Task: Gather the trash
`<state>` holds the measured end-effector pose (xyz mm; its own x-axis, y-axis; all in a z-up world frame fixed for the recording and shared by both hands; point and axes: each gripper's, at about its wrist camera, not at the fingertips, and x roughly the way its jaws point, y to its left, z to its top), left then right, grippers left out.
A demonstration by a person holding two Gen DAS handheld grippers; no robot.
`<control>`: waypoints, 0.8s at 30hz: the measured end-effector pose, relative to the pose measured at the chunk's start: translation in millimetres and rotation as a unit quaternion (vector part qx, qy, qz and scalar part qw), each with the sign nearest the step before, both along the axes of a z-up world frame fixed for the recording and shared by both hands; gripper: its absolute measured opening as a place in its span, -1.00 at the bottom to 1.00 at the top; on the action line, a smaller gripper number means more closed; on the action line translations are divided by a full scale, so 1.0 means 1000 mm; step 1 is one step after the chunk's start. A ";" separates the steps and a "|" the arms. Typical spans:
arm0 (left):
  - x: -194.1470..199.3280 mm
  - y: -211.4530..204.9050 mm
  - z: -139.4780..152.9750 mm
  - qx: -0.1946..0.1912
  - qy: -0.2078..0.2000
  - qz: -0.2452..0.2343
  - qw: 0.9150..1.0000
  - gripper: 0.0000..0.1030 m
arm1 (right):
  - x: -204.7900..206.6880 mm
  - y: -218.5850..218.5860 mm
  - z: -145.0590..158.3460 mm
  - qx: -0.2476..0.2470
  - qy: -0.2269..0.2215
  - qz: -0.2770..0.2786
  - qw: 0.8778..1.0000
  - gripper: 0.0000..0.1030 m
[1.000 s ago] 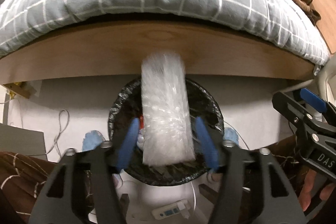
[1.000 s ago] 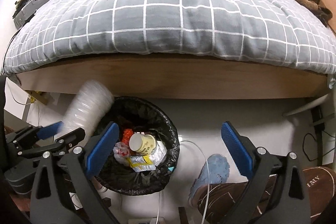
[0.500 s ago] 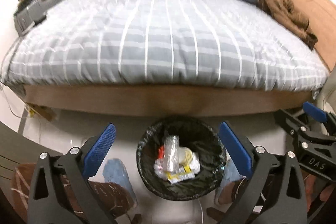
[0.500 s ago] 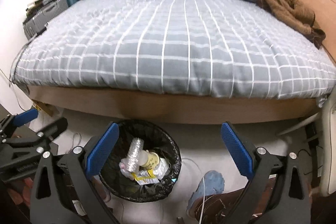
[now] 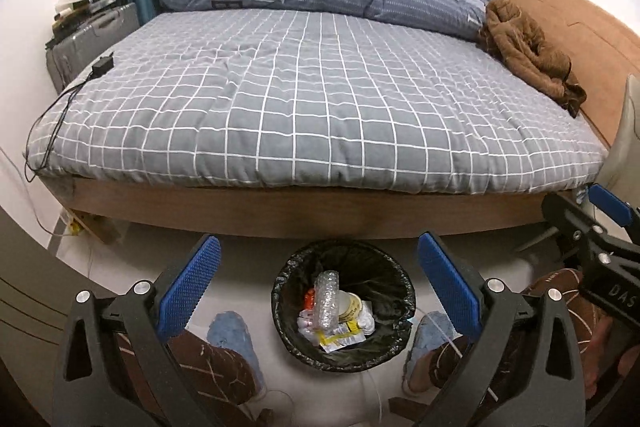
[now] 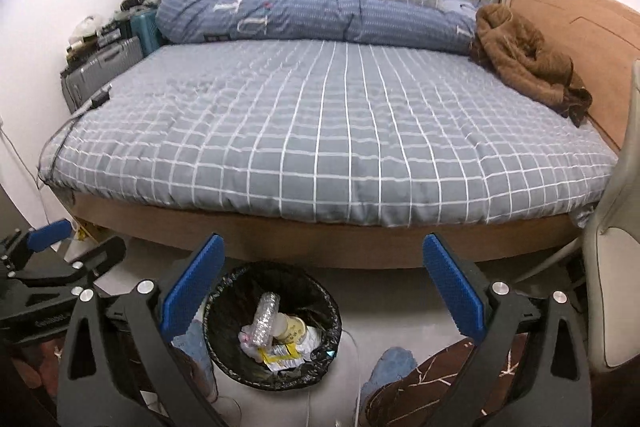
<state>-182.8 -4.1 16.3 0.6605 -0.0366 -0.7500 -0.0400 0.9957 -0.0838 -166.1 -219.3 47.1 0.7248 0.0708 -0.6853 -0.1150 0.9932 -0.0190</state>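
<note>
Crinkled clear plastic bottle (image 5: pixel 326 297) was seen lying in the black-lined bin (image 5: pixel 280 291); left gripper (image 5: pixel 319 277) and right gripper (image 6: pixel 323 273) were held wide, empty

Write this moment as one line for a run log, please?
left gripper: open, empty | right gripper: open, empty | crumpled clear bottle: in trash bin | bin: on floor by bed

Right gripper (image 6: pixel 322 277) with jaws wide apart and empty; lined trash bin (image 6: pixel 228 311) at seven o'clock, bed (image 6: pixel 320 131) at twelve.
</note>
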 end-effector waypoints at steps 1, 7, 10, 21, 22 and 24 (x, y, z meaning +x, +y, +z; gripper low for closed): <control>-0.002 -0.001 0.002 0.001 -0.001 0.000 1.000 0.89 | -0.004 0.000 0.004 0.000 -0.005 0.001 1.000 0.85; -0.011 -0.005 0.010 0.002 -0.010 -0.003 1.000 0.89 | -0.011 -0.001 0.016 0.001 -0.017 0.000 1.000 0.85; -0.010 -0.006 0.011 0.000 -0.010 -0.003 1.000 0.89 | -0.011 -0.002 0.017 0.002 -0.017 -0.001 1.000 0.85; -0.010 -0.005 0.014 -0.008 -0.007 -0.003 1.000 0.89 | -0.009 -0.002 0.013 0.001 -0.015 -0.002 1.000 0.85; -0.010 -0.005 0.014 -0.006 -0.007 -0.003 1.000 0.89 | -0.008 -0.002 0.013 0.002 -0.014 -0.002 1.000 0.85; -0.010 -0.005 0.015 -0.002 -0.008 0.000 1.000 0.89 | -0.009 0.000 0.012 0.002 -0.013 -0.002 1.000 0.85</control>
